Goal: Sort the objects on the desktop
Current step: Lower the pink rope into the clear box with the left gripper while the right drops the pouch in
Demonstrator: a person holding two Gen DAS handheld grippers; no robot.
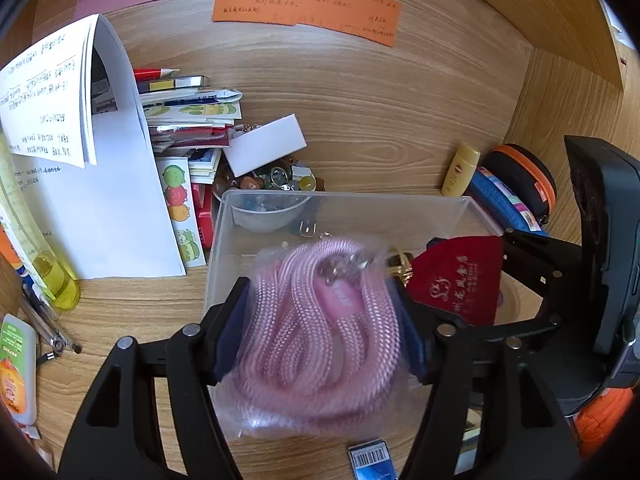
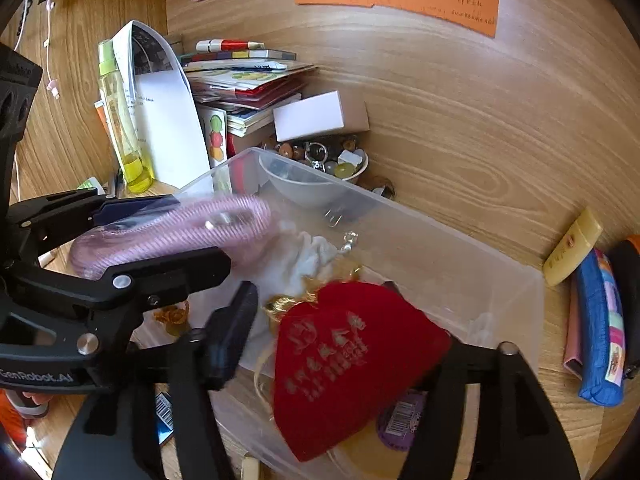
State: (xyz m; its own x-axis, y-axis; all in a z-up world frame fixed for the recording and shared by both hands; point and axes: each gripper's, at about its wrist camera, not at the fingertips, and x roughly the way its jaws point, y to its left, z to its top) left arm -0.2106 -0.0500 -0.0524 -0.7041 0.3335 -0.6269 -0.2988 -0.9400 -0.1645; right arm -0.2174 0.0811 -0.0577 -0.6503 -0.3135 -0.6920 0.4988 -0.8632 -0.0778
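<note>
My left gripper (image 1: 320,328) is shut on a pink braided rope in a clear plastic bag (image 1: 320,332), held over the near end of a clear plastic bin (image 1: 224,216). The rope also shows in the right wrist view (image 2: 172,232). My right gripper (image 2: 344,344) is shut on a red velvet pouch with gold lettering (image 2: 352,364) and holds it over the same bin (image 2: 480,264). The pouch shows in the left wrist view (image 1: 460,280). A white cloth pouch (image 2: 312,256) lies inside the bin.
A white bowl of beads and trinkets (image 2: 320,184) sits behind the bin. A stack of books and papers (image 1: 188,120), a yellow-green bottle (image 2: 120,120), a small yellow tube (image 1: 460,176), a blue pencil case (image 2: 600,328) and a black-orange case (image 1: 520,180) surround it. Notes hang on the wooden wall.
</note>
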